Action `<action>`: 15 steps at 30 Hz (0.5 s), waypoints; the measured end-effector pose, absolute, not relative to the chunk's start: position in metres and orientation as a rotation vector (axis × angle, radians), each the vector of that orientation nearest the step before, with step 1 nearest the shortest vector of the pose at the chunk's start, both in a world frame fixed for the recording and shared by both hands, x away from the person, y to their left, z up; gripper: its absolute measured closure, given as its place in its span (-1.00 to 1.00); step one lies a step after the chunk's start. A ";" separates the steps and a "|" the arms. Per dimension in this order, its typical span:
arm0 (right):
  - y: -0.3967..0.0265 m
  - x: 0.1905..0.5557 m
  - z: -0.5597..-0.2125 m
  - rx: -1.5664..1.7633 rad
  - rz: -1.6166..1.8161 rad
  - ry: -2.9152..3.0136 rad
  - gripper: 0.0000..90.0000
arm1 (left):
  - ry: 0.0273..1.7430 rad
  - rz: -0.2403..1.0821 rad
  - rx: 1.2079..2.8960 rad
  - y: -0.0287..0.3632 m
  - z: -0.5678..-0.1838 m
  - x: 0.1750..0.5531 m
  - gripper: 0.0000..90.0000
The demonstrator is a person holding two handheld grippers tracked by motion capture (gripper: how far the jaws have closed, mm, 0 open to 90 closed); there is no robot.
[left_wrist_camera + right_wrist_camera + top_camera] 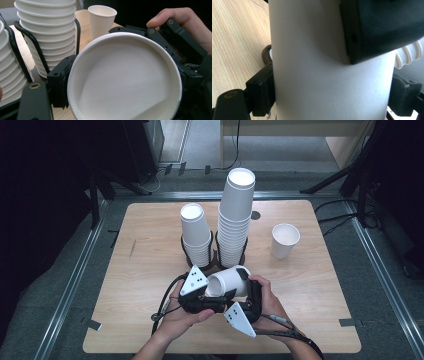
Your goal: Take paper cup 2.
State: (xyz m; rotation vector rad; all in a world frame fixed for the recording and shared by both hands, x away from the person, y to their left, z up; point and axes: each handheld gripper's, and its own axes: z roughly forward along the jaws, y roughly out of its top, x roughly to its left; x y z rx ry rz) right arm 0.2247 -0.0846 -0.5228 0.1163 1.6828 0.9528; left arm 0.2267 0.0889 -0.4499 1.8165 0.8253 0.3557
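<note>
paper cup — clamped sideways by left gripper and right gripper — above the table.

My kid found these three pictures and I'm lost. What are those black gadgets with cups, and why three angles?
A person sits at a wooden table with a hand-held black gripper in each hand. One picture looks down from above; the other two come from cameras riding on each gripper. On the table stand two stacks of paper cups, a short stack and a tall stack, each in a black wire holder, plus a single cup at the right. The left gripper and right gripper both clamp one cup lying on its side.
</note>
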 end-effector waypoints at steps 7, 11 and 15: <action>-0.084 0.225 -0.523 0.114 0.936 1.706 -0.81 | 0.825 0.327 1.811 0.091 -0.452 0.229 -0.50; -0.084 0.225 -0.523 0.098 0.933 1.718 -0.91 | 0.823 0.341 1.811 0.091 -0.452 0.229 -0.48; -0.085 0.223 -0.521 0.088 0.931 1.729 -0.98 | 0.821 0.345 1.792 0.094 -0.453 0.230 -0.48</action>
